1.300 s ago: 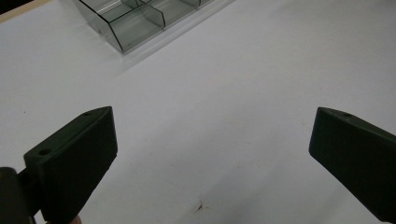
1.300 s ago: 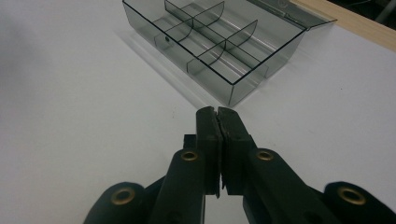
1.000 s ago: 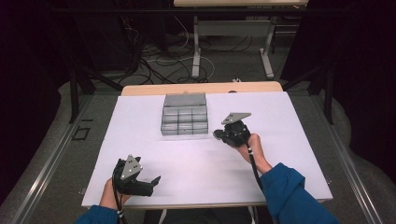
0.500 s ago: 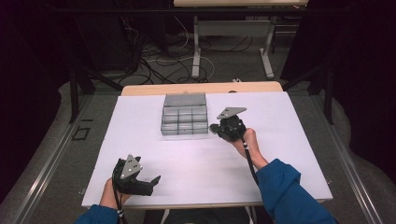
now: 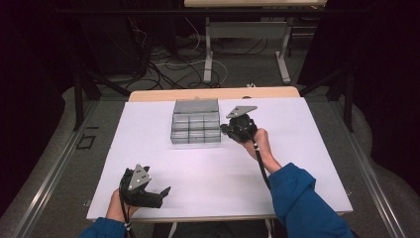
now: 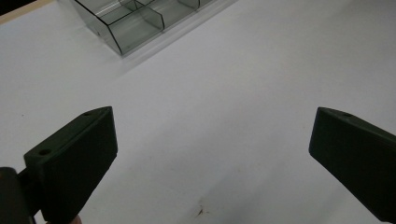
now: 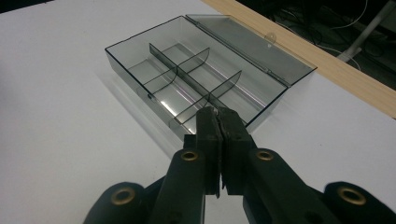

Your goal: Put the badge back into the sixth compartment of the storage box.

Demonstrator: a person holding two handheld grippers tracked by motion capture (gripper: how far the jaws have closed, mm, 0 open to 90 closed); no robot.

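Observation:
A clear grey compartment box (image 5: 196, 128) lies open on the white table, its lid laid flat toward the far edge. The box's dividers and bare compartments (image 7: 196, 79) show in the right gripper view. My right gripper (image 5: 224, 130) hovers just at the box's right side, tips pointing at its near right corner. Its jaws (image 7: 218, 112) are pressed together with nothing visible between them. My left gripper (image 5: 166, 191) rests near the table's front left, open wide (image 6: 214, 112) over bare table. A corner of the box (image 6: 135, 18) lies far ahead of it.
The white table top (image 5: 307, 148) spreads to the right of and in front of the box. A wooden strip (image 5: 163, 94) runs along the far edge. Cables and the legs of another table (image 5: 208, 49) are on the floor beyond.
My right gripper has moved away from the person and slightly left, closer to the box's right side, and it looks a little higher. The left gripper has stayed put.

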